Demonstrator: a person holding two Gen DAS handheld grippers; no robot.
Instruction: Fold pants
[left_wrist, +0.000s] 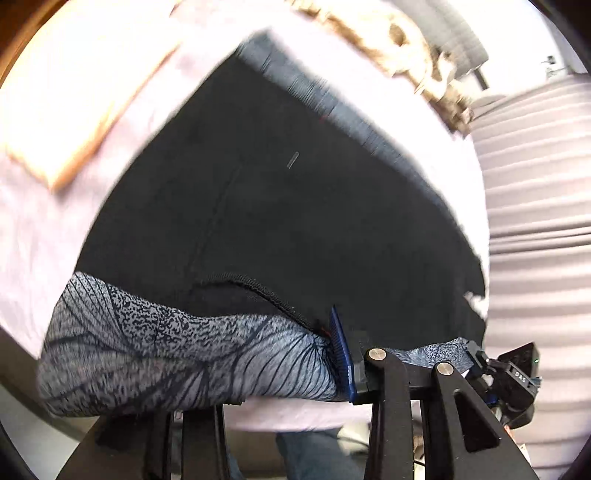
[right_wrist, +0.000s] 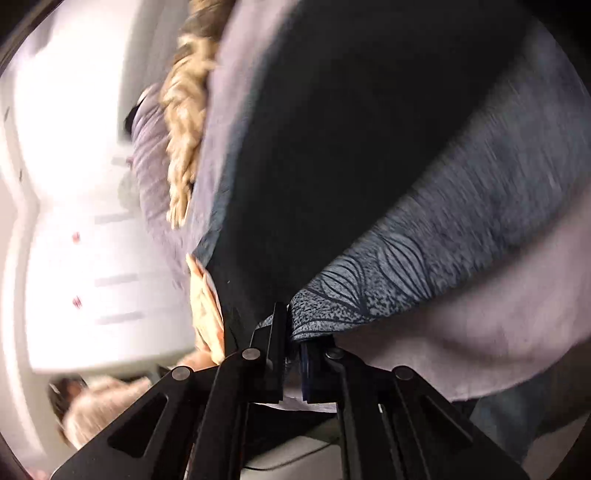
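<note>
The pants (left_wrist: 280, 192), dark with a grey patterned band (left_wrist: 166, 350) along the near edge, are spread over a pale lilac sheet (left_wrist: 44, 229) on a bed; the far end with its ribbed hem (left_wrist: 317, 88) lies flat on the sheet. The near edge is raised off the sheet at both corners.

In the left wrist view, the left hand-held gripper (left_wrist: 343, 354) is closed on the patterned band, and a blue pad (left_wrist: 341, 354) is seen pressed against the bunched fabric. The right hand-held gripper (left_wrist: 513, 373) is seen at the far right of that view, at the other corner of the band.

In the right wrist view, the right hand-held gripper (right_wrist: 291, 332) is clamped narrowly on the band (right_wrist: 406, 266), with fabric pinched between the black fingers (right_wrist: 275, 332). A fluffy tan blanket (right_wrist: 184, 122) is bunched along the sheet's edge beyond the pants. Both views are blurred.
</note>
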